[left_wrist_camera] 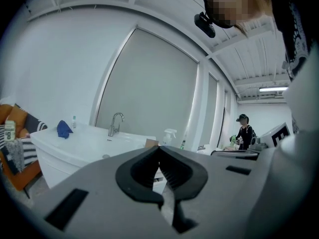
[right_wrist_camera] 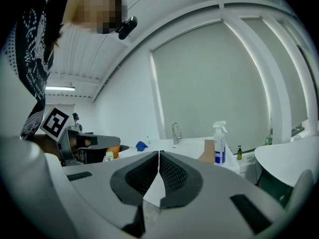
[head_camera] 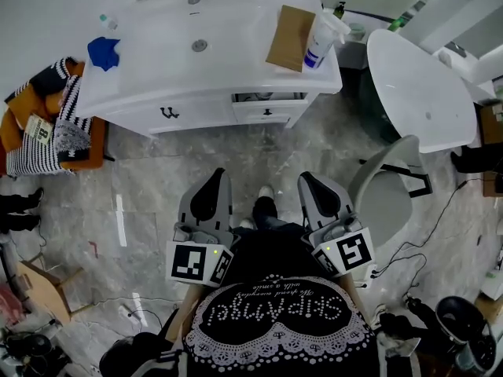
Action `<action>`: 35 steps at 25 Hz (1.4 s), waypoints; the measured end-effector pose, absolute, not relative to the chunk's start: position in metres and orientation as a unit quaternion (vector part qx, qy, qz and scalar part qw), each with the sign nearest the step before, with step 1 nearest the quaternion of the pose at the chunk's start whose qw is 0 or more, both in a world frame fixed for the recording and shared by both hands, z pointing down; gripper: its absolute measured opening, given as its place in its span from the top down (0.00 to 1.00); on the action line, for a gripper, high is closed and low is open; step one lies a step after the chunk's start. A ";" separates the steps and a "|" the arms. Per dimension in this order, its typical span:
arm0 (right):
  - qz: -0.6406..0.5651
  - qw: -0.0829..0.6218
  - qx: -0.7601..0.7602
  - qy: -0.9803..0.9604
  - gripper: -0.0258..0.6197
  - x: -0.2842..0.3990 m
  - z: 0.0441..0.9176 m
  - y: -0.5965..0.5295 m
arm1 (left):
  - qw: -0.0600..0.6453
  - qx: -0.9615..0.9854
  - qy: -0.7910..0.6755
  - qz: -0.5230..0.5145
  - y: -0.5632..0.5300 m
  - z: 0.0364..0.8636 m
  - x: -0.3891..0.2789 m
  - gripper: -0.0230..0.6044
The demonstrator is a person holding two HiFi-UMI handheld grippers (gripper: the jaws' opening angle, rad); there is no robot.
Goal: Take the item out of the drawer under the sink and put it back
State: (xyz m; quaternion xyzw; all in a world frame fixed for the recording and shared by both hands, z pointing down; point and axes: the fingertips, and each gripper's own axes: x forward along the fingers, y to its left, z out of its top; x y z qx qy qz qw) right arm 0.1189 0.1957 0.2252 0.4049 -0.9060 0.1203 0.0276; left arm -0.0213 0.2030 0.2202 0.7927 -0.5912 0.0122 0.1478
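Black lace-trimmed shirt fills the bottom of the head view, and just beyond it the two claws are held side by side over the marble floor, well short of the vanity. On the left, the left gripper [head_camera: 207,196] has its ribbed pads pressed tip to tip with nothing between them. The right gripper [head_camera: 319,195] is likewise pinched together and empty.

Across the vanity top, a blue cloth [head_camera: 103,53] lies at the left corner. Next come the sink basin [head_camera: 200,45], a cardboard sheet [head_camera: 289,38] and a white spray bottle [head_camera: 321,41] at the right end.

Below that right end sits the drawer [head_camera: 267,113]. It seems pulled out a little, with a dark slot showing above its front. The item is presumably inside, and from here I cannot tell what it is.

Its weight, stiffness and slipperiness therefore cannot be judged yet. A shallow drawer suggests something small and light. A cautious pinch across its narrowest firm part would likely suit.

First comes the drawer's small dark pull. It is thin and hard, so the pads should close squarely around it and draw straight back.
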 end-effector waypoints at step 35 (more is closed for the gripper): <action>0.132 0.052 0.396 -0.907 0.93 0.126 0.242 0.146 | 0.158 0.784 -0.600 0.004 0.154 0.225 -0.020 0.96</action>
